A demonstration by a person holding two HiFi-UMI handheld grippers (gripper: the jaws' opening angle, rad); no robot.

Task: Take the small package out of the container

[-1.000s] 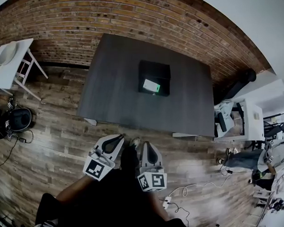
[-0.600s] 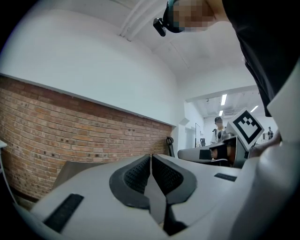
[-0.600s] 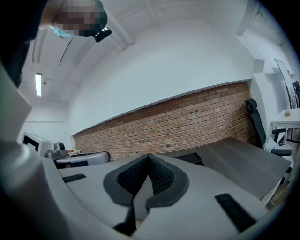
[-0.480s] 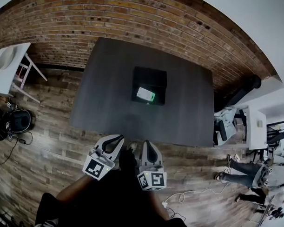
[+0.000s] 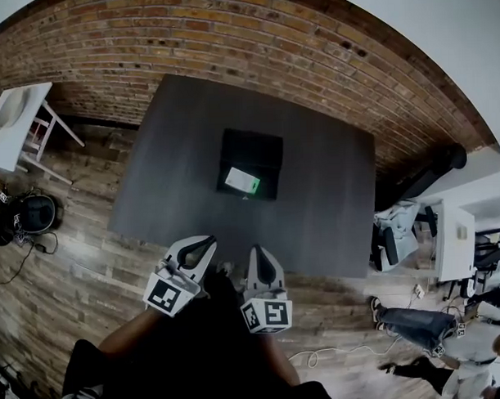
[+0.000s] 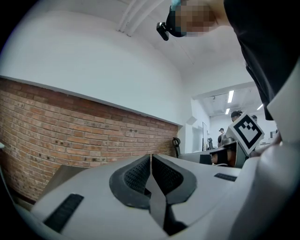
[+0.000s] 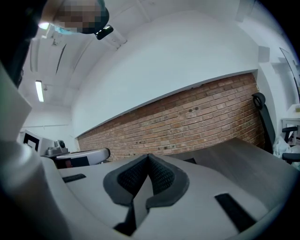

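Left gripper (image 5: pixel 206 243) and right gripper (image 5: pixel 258 254) are hovering side by side at six o'clock, pointing toward twelve, jaws pinching together on nothing; the small package (image 5: pixel 242 182) is lying inside the container (image 5: pixel 250 144) on the table (image 5: pixel 332 201)

There is one dark worktop (image 5: pixel 175 173) and one brick wall (image 5: pixel 228 40). The worktop carries one black container (image 5: pixel 256 145), and one small package (image 5: pixel 242 182) lies inside it. There are two pairs of tongs, the left tongs (image 5: pixel 207 241) and the right tongs (image 5: pixel 257 253). They carry two marker cubes, one on each (image 5: pixel 166 296) (image 5: pixel 269 314). One white side table (image 5: pixel 14 121) also shows.
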